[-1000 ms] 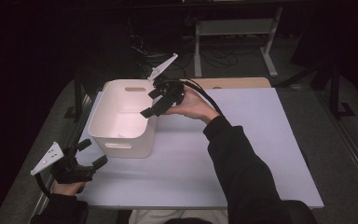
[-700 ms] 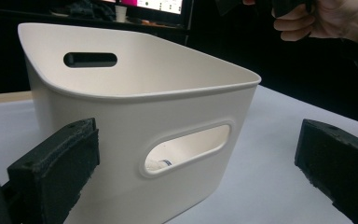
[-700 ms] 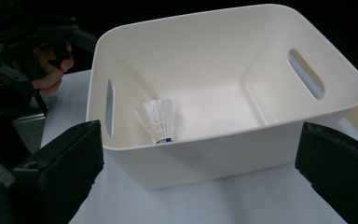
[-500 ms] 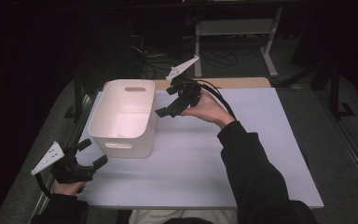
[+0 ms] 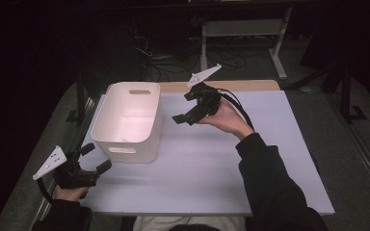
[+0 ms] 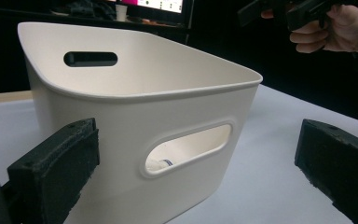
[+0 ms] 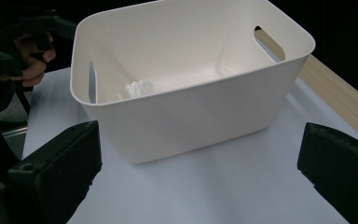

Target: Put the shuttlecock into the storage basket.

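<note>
White bin (image 5: 127, 122) already holds a small white item (image 7: 139, 87); right gripper (image 5: 192, 111) and left gripper (image 5: 92, 158) both spread, empty.

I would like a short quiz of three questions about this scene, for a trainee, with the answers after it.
1. True or false: the right gripper touches the white plastic bin with slot handles.
2. What lies inside the bin? A) a small crumpled white object B) a red ball C) a metal spoon
3. Fill in: the jaws of the left gripper stand ____.

Key
1. False: it is held in the air beside the bin, apart from it, above the pale sheet covering the table.
2. A
3. open, as the left gripper view shows, with nothing between them.
</note>
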A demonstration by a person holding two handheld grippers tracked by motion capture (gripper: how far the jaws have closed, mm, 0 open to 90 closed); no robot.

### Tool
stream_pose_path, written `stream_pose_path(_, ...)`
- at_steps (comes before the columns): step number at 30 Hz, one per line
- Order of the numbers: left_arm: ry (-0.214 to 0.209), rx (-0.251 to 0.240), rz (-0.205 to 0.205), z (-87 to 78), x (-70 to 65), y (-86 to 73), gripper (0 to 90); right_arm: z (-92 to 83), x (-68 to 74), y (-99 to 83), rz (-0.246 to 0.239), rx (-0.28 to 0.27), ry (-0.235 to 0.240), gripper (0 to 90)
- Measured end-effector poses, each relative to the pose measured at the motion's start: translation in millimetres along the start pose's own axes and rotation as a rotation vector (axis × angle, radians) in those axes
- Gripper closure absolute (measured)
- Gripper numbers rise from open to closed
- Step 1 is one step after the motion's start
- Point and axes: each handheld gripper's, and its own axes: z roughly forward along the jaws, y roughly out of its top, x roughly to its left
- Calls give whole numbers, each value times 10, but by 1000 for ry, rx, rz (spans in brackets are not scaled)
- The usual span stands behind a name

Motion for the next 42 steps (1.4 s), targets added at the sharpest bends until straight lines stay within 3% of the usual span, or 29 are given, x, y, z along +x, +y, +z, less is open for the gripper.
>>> stream_pose_path(23, 10, 1, -4, 12, -1, 0, 0, -434, -105, -549, 89, -75, -74, 0)
stream_pose_path(42, 13, 3, -2, 14, 2, 0, 0, -563, -102, -939, 134, -101, -104, 0)
